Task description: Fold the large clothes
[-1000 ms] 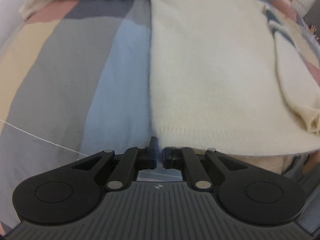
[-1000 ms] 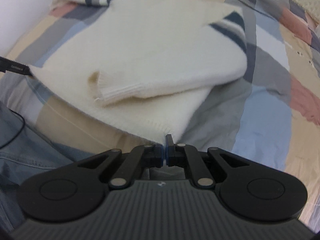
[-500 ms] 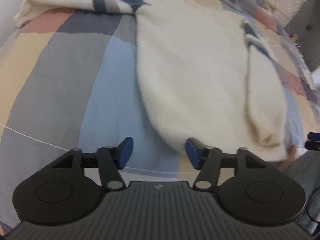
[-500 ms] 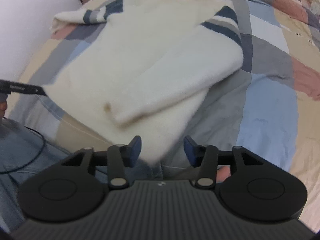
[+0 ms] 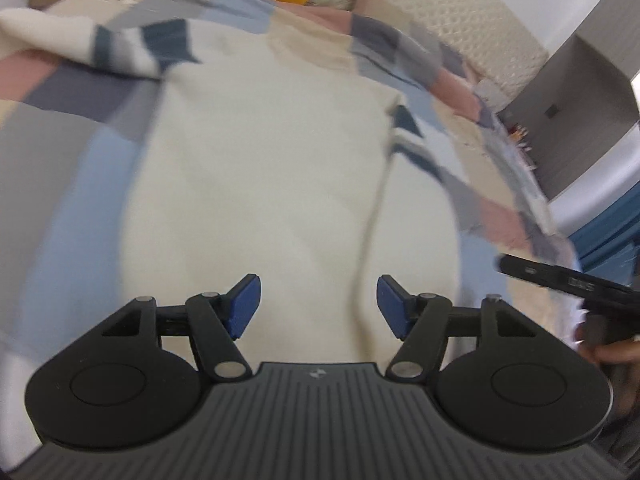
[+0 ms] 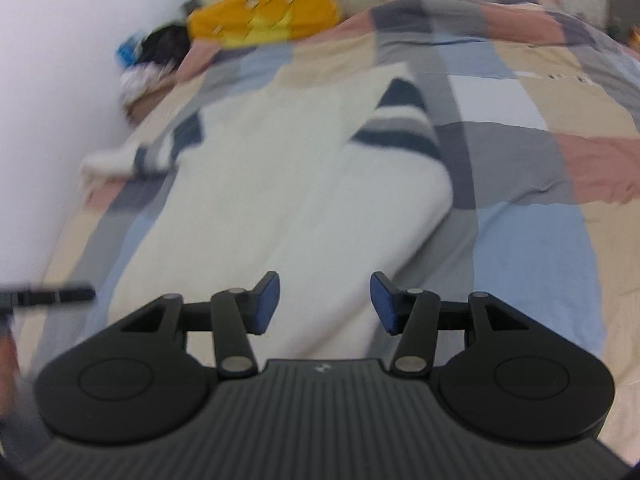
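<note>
A cream sweater (image 5: 260,168) with navy and grey sleeve stripes lies flat on a patchwork bedspread (image 5: 60,184). One sleeve is folded down over its body (image 6: 384,184); the other sleeve (image 5: 80,46) stretches out to the far left. My left gripper (image 5: 319,307) hangs open above the sweater's lower part with nothing between its blue pads. My right gripper (image 6: 324,303) is also open and empty, above the sweater's near hem (image 6: 248,264). Both views are blurred by motion.
A yellow cushion (image 6: 264,20) and a dark bundle (image 6: 160,48) lie at the head of the bed by the white wall. The right-hand device (image 5: 568,280) and a hand show at the left wrist view's right edge. Grey furniture (image 5: 580,92) stands beyond the bed.
Both grippers let go of the sweater's hem, opened, and lifted back from it. More of the bed and the headboard end has come into view.
</note>
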